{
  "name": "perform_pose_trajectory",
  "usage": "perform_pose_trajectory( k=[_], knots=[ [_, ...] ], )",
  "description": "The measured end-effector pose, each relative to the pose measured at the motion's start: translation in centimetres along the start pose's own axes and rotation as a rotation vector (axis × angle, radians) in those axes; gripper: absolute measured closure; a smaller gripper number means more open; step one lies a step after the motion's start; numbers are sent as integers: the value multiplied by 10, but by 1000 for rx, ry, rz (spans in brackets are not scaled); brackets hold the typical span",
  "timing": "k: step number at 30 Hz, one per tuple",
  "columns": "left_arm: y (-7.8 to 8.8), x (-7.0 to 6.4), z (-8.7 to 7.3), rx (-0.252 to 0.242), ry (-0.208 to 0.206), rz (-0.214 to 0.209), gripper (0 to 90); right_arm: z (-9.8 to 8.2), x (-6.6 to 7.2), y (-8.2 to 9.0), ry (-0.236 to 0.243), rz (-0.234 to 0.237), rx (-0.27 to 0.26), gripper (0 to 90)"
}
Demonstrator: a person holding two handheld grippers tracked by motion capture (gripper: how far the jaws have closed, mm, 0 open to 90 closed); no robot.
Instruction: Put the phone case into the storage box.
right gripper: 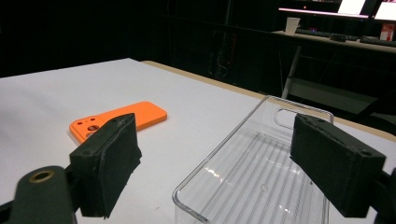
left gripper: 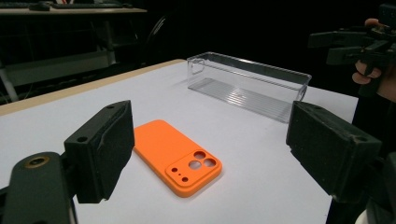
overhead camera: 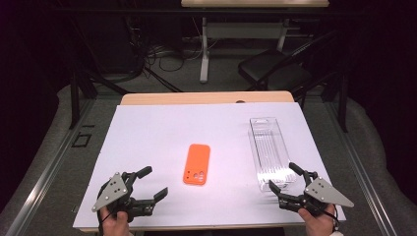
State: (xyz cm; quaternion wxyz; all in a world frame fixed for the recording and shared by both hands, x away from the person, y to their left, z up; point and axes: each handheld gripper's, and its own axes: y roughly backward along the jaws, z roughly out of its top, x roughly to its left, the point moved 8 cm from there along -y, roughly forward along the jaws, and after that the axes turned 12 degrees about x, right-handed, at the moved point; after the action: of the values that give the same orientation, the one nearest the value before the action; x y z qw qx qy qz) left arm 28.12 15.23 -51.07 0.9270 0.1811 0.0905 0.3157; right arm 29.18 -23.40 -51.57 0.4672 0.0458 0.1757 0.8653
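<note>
Both pairs of jaws stand wide and empty at the near edge of the table. From the high view, the left gripper [overhead camera: 150, 187] hangs over the near left corner of the white sheet [overhead camera: 147, 132], angled toward the middle; the right gripper [overhead camera: 285, 178] sits at the near right, its jaws right at the near end of the clear plastic tray [overhead camera: 269, 147].

Just beyond the left gripper, an orange phone case [overhead camera: 197, 164] lies flat on the sheet near the centre, back side up, with the camera cut-outs at its near end. In the left gripper view it lies between and ahead of the jaws, well apart from the pads [left gripper: 105, 154]. The tray runs lengthwise away from the person, empty, to the right of the case and apart from it.

The likely step is lifting the case and setting it in the tray. Since it lies flat and thin, the jaws should come down across its narrow width and nip the long edges, not the face.

Nothing lies between case and tray. Farther off, past the wooden table edge [overhead camera: 206, 98], stand a black chair [overhead camera: 275, 69] and a desk leg [overhead camera: 204, 49] among cables.
</note>
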Motion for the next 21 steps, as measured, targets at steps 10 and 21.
perform_pose_trajectory(
  k=[10, 21],
  knots=[
    [-5, 2, 4, 44, 0, 32, 158, -1, -1, 2, 1, -6, 2, 147],
    [-19, 1, 20, 126, 43, -17, 159, -3, 2, -1, 20, -13, 23, 147]
  ],
)
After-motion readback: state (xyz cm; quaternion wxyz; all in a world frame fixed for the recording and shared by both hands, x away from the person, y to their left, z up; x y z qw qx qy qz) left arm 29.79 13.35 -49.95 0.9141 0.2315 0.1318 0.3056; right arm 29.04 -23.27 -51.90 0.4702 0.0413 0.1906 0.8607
